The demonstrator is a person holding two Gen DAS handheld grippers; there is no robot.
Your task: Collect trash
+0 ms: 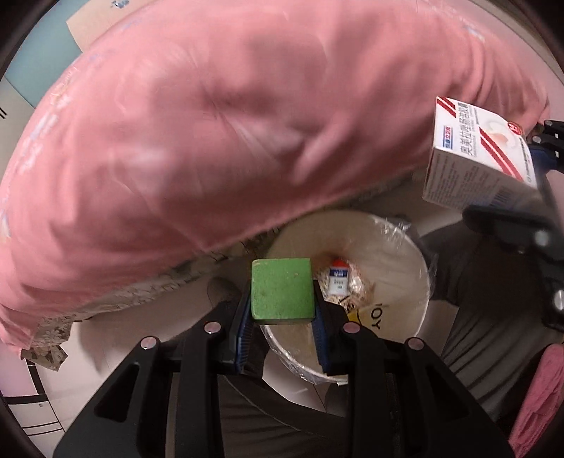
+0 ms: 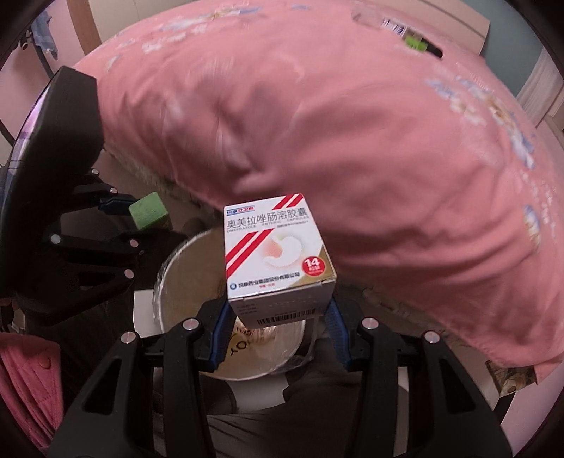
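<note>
My left gripper [image 1: 282, 299] is shut on a green block [image 1: 282, 290], held over the near rim of a white bin [image 1: 398, 260] lined with clear plastic. A small red-capped white bottle [image 1: 337, 280] lies at the bottom of the bin. My right gripper [image 2: 278, 310] is shut on a white medicine box [image 2: 278, 253] with red stripes, above the same bin [image 2: 187, 282]. In the right wrist view the green block [image 2: 147, 211] and the left gripper [image 2: 121, 208] show at the left. The medicine box [image 1: 483, 158] also shows at the upper right of the left wrist view.
A bed with a pink quilt [image 1: 229, 123] fills the upper part of both views, its patterned edge [image 1: 116, 299] overhanging pale floor. Grey trouser legs [image 1: 493, 317] of a person flank the bin. A bottle [image 2: 394, 24] and a green item lie on the far quilt.
</note>
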